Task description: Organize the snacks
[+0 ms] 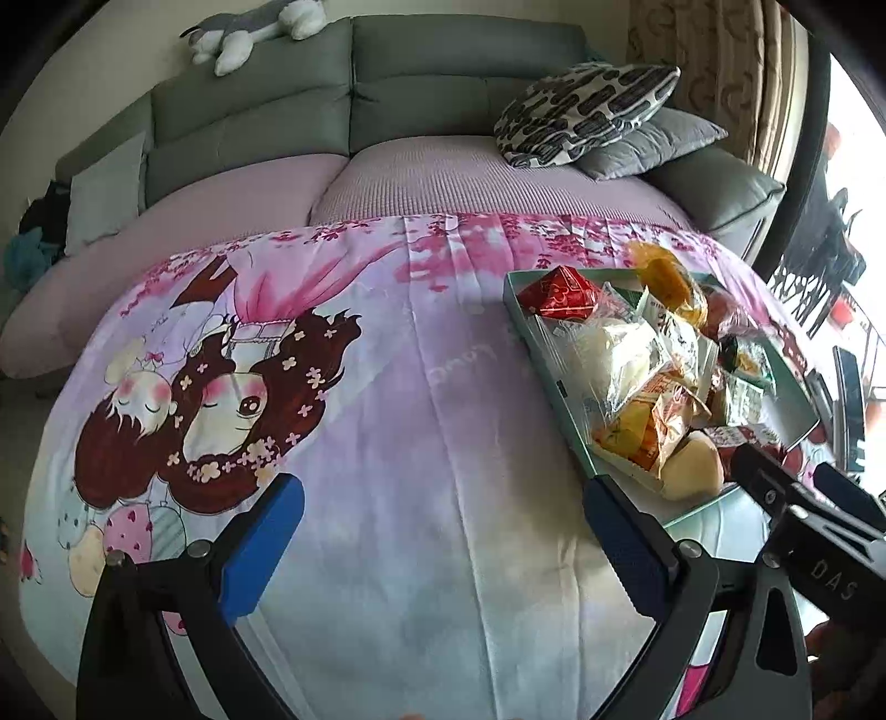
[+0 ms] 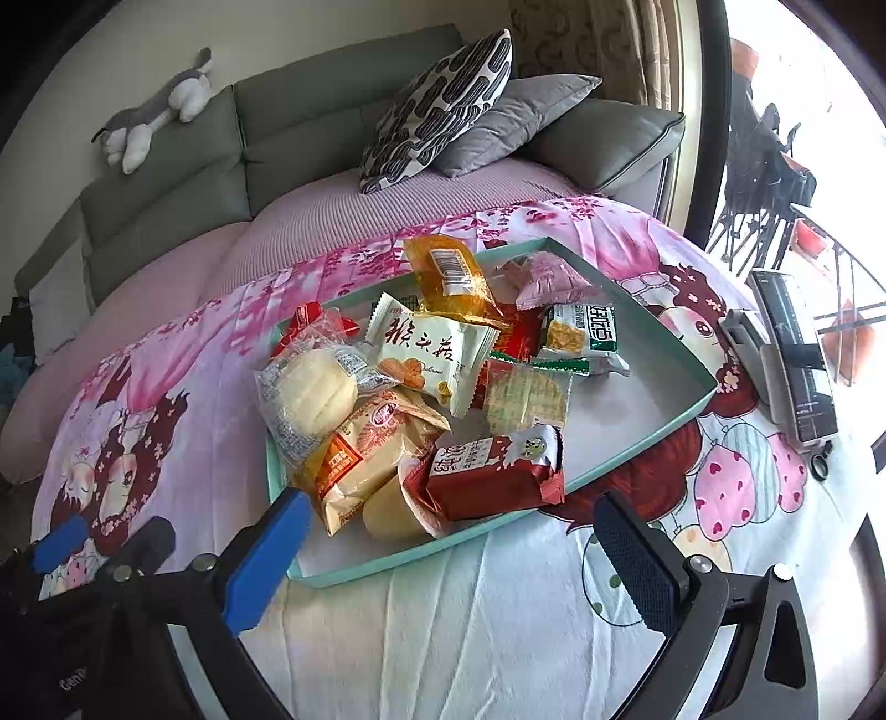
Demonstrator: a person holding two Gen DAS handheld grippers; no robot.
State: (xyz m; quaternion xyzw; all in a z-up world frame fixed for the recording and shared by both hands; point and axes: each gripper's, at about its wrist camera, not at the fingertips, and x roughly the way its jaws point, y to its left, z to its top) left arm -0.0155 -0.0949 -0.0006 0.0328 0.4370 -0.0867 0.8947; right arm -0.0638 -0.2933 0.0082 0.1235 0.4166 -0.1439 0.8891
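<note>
A shallow teal tray (image 2: pixel 653 332) sits on a cartoon-print cloth and holds several wrapped snacks: a red packet (image 2: pixel 498 476), a pale round bun (image 2: pixel 315 399), a white packet with red writing (image 2: pixel 432 354), an orange packet (image 2: pixel 454 277), a green-and-white packet (image 2: pixel 581 338). The tray also shows in the left wrist view (image 1: pixel 520 310) at the right. My right gripper (image 2: pixel 448 554) is open and empty just before the tray's near edge. My left gripper (image 1: pixel 443 543) is open and empty over bare cloth, left of the tray. The right gripper's body (image 1: pixel 803 509) shows beside it.
A grey sofa (image 1: pixel 354 99) with a patterned pillow (image 1: pixel 581 111) and a grey pillow (image 2: pixel 515 122) stands behind the table. A plush toy (image 1: pixel 249 27) lies on the sofa back. A phone on a stand (image 2: pixel 792 360) stands on the cloth right of the tray.
</note>
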